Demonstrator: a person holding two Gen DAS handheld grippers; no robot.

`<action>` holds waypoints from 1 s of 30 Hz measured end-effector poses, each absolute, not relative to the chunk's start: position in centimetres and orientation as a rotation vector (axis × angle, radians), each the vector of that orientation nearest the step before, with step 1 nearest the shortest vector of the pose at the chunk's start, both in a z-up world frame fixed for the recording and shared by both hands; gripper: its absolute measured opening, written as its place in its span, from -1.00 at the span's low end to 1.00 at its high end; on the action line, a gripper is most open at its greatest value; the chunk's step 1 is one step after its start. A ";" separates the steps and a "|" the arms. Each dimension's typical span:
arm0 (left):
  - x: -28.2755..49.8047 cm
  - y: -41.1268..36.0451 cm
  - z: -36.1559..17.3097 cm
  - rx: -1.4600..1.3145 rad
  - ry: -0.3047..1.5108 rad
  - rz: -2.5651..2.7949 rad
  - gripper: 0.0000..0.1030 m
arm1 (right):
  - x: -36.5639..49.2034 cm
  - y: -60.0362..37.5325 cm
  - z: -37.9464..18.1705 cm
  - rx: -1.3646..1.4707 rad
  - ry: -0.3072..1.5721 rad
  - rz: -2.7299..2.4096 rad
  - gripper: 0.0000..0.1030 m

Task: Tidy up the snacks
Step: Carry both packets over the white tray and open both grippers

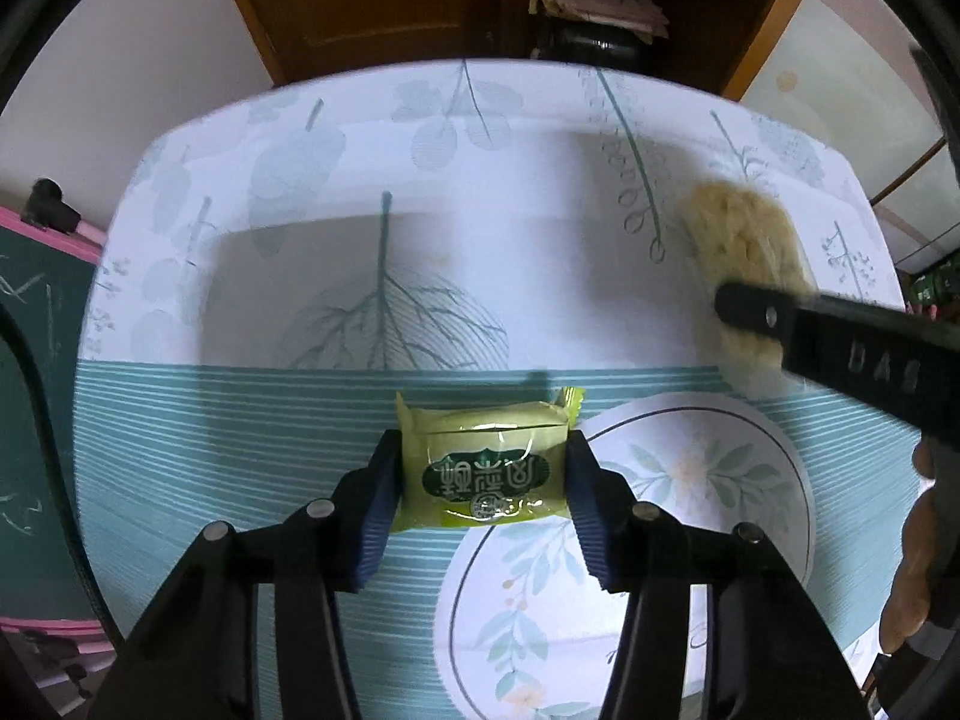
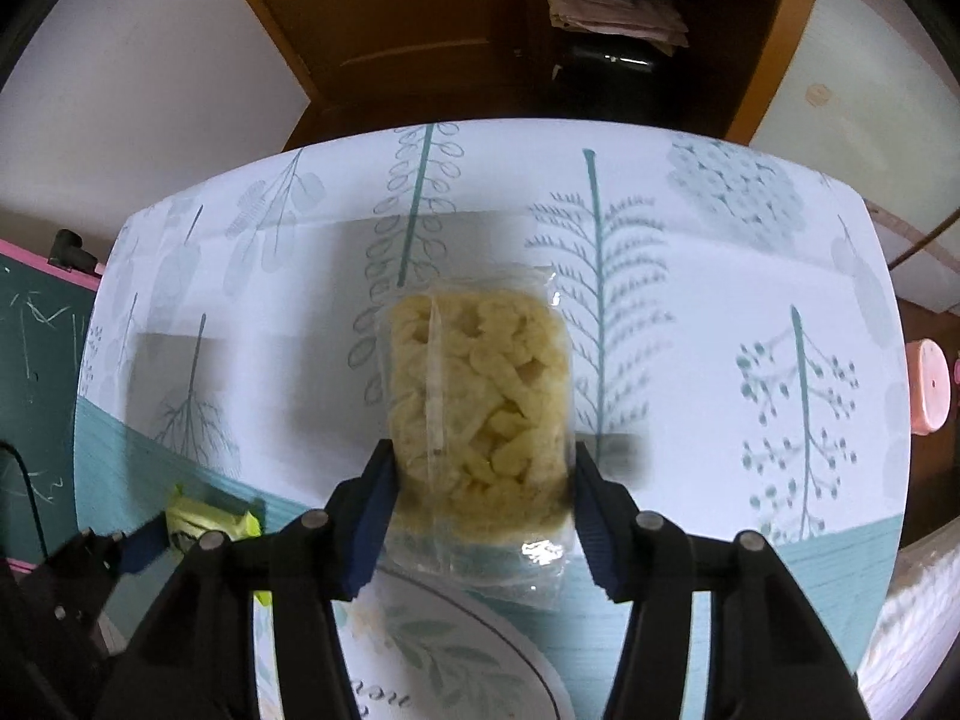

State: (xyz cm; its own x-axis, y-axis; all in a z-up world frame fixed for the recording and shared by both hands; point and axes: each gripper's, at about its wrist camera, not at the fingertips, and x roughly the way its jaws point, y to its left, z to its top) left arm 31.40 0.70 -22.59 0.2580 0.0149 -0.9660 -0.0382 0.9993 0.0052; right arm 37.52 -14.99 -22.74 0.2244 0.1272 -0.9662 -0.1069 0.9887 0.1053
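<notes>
A small green wrapped snack [image 1: 480, 450] lies on the teal-striped part of the tablecloth, at the rim of a leaf-patterned plate [image 1: 750, 438]. My left gripper [image 1: 483, 480] is shut on it, with a blue pad pressing on each side. A clear bag of pale yellow crisps [image 2: 480, 396] lies further back on the cloth, and my right gripper [image 2: 483, 492] is shut on its near end. The left wrist view shows this bag [image 1: 744, 234] at the right, under the right gripper's black finger [image 1: 810, 324]. In the right wrist view the green snack [image 2: 204, 519] is at lower left.
The plate [image 2: 456, 648] lies just in front of both grippers. The table [image 2: 720, 312] is covered by a tree-print cloth. Behind it stands a wooden cabinet [image 2: 420, 30] with papers on a shelf. A chalkboard [image 2: 36, 360] is on the left, a pink stool [image 2: 930, 384] on the right.
</notes>
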 end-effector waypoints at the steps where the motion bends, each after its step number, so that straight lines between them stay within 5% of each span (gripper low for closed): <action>1: 31.2 0.6 -21.8 -0.013 1.298 0.038 -0.02 | 37.1 -15.1 -22.5 0.023 1.335 0.160 0.05; 20: 15.8 3.3 -2.3 0.047 0.962 -0.024 -0.02 | 19.7 -16.8 -4.5 0.022 0.992 0.234 0.04; 30: 2.0 3.5 2.5 0.043 0.809 -0.146 -0.02 | 4.7 -15.3 -2.0 0.020 0.831 0.306 0.04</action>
State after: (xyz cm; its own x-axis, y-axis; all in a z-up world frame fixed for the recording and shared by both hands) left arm 2.02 3.55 2.53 0.6808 -0.1134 -0.7237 0.1465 0.9891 -0.0171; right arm 4.68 -15.31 -2.01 0.6327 0.2756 -0.7236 -0.2600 0.9559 0.1368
